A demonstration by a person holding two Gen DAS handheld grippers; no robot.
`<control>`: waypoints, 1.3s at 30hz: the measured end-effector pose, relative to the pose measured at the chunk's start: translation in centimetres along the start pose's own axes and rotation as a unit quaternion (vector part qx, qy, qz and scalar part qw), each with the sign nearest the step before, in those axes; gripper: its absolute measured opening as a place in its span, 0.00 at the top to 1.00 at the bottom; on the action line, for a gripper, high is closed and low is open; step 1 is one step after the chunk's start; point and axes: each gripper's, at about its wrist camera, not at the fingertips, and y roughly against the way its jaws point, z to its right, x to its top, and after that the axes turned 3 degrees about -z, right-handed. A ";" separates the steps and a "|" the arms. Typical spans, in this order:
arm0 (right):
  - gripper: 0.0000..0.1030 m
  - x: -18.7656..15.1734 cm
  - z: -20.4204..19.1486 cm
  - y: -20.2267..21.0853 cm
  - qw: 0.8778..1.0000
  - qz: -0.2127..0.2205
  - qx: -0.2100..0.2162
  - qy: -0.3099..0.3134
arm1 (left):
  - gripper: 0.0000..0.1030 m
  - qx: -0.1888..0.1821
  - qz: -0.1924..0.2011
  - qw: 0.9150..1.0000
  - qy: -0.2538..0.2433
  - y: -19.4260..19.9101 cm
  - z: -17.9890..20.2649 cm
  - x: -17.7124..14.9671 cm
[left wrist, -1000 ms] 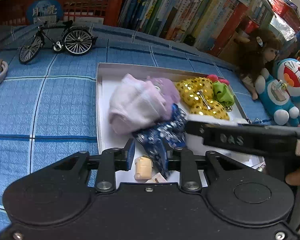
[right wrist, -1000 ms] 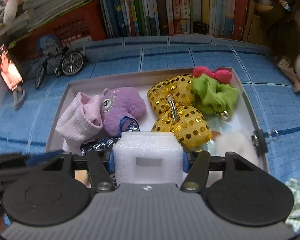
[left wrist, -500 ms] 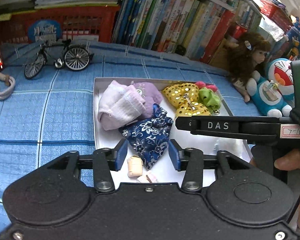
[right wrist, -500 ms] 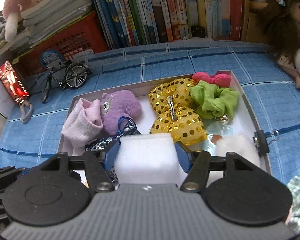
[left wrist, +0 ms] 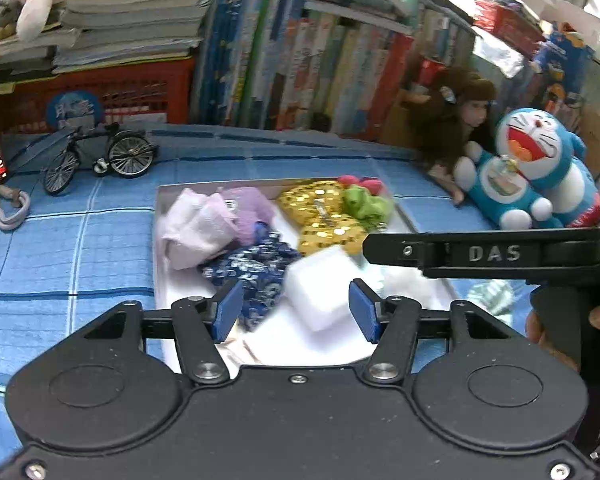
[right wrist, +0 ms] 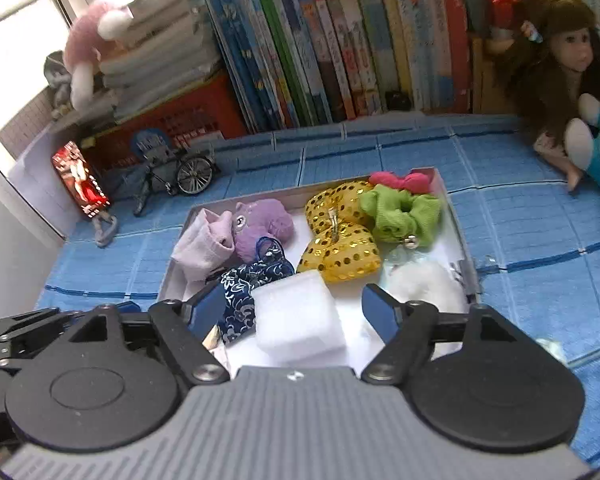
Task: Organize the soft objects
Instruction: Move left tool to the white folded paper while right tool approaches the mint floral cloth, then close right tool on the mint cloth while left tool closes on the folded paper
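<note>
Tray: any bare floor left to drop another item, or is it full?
The tray is mostly full. A bare white patch lies between the purple plush and the gold sequin bow; another lies at the near edge, right of the white foam block. The left half and far right corner are crowded.

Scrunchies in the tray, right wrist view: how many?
2. A green scrunchie at the tray's far right, and a pink scrunchie behind it in the far corner. Others may be hidden.
</note>
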 end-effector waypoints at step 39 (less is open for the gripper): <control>0.09 -7.2 20.5 5.1 0.989 -0.006 0.059 -0.134 | 0.73 -0.047 0.152 0.973 -0.169 -0.1 23.0 -21.2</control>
